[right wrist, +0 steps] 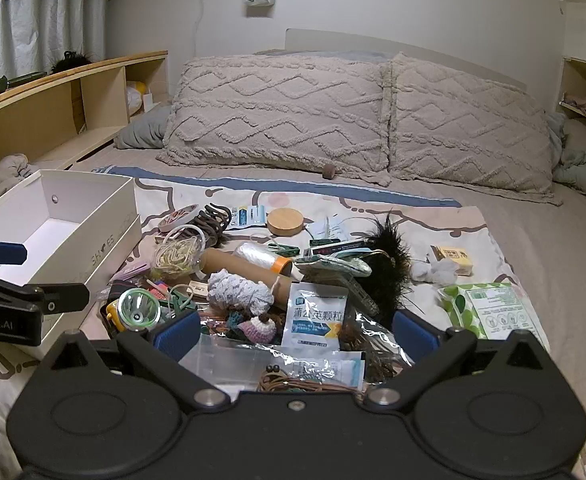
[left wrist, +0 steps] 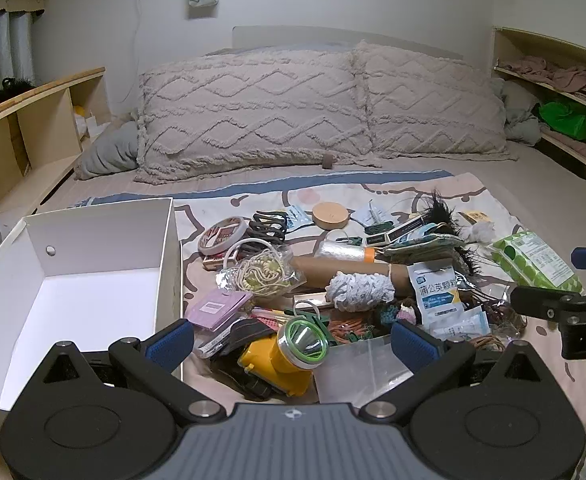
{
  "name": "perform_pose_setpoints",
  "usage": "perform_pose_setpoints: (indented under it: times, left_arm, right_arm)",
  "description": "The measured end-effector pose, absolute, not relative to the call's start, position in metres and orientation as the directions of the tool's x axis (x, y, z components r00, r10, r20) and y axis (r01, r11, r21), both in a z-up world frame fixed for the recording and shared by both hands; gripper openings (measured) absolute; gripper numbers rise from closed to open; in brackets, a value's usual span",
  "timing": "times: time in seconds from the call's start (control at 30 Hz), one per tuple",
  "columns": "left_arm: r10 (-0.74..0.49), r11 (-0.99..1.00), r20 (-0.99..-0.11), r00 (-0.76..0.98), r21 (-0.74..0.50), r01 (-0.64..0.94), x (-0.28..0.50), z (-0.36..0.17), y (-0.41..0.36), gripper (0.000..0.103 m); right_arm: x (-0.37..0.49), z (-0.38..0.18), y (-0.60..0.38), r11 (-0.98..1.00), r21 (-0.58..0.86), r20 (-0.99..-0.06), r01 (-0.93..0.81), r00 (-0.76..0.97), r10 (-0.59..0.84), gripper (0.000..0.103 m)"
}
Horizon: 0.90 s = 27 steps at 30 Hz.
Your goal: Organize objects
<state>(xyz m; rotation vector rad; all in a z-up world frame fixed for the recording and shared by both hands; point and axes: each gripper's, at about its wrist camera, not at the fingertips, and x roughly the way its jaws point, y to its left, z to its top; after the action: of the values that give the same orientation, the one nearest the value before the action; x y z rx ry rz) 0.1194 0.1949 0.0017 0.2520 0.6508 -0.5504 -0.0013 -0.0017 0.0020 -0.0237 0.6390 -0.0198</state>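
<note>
A pile of small objects lies on a patterned sheet on the bed. My left gripper (left wrist: 291, 346) is open, its blue pads on either side of a yellow headlamp (left wrist: 289, 354) with a green-rimmed lens. An empty white shoebox (left wrist: 93, 292) stands to its left. My right gripper (right wrist: 295, 330) is open over clear plastic bags (right wrist: 293, 364), a white medicine sachet (right wrist: 317, 316) and a small crocheted piece (right wrist: 257, 326). The headlamp also shows in the right wrist view (right wrist: 137, 308), as does the shoebox (right wrist: 77, 232). A cardboard tube (left wrist: 353, 272) and white lace roll (left wrist: 359, 290) lie mid-pile.
A green dotted tissue pack (left wrist: 537, 258) lies at the pile's right. A wooden disc (left wrist: 331, 216), tape roll (left wrist: 221, 234) and black feathers (right wrist: 385, 264) lie further back. Two beige pillows (left wrist: 253, 112) line the headboard. Wooden shelves (left wrist: 25, 128) flank the bed.
</note>
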Motion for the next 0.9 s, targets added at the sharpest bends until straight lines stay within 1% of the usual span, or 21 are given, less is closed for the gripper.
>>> perform_pose_setpoints:
  times: [0.9]
  left_arm:
    - [-0.402,0.826,-0.649,0.646,0.048,0.562,0.1197,0.0010,0.1960,0.103]
  right_arm:
    - [-0.0005,-0.0043,0.0023,0.999,-0.036,-0.599,0.006,0.800,-0.026,0.103]
